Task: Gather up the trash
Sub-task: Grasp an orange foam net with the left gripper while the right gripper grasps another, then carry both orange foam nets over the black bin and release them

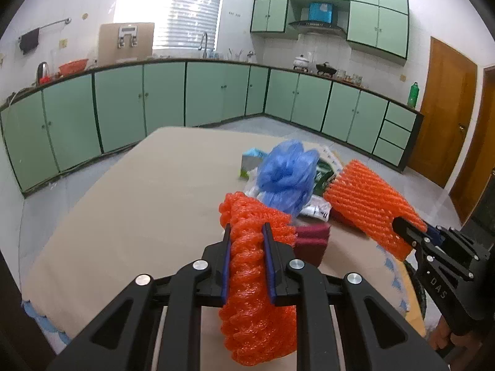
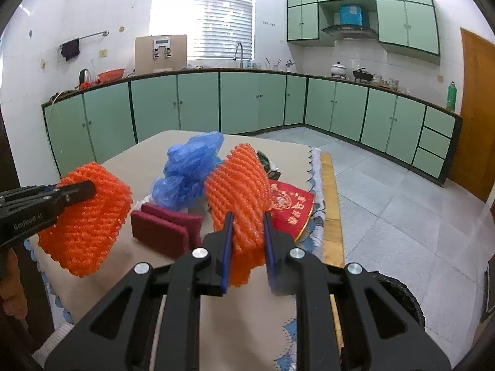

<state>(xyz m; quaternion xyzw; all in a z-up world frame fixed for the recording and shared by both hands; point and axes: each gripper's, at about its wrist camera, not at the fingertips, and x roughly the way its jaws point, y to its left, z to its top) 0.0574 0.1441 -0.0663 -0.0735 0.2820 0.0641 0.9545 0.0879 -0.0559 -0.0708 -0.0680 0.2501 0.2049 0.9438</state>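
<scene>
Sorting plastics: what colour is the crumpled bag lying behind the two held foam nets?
Blue; the crumpled bag shows best in the right wrist view.

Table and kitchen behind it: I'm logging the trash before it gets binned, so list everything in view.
foam fruit nets: two, orange, one held in each gripper above the table
plastic bag: one, blue, crumpled, mid-table
pads: two, maroon, side by side on the table
red envelope: one, red with gold print, near the table's right edge
wrappers: several, white and green, under the bag
table: one, beige cover
cabinets: mint green, along the walls
left gripper: black, jaws closed on a net
right gripper: black, jaws closed on a net
</scene>
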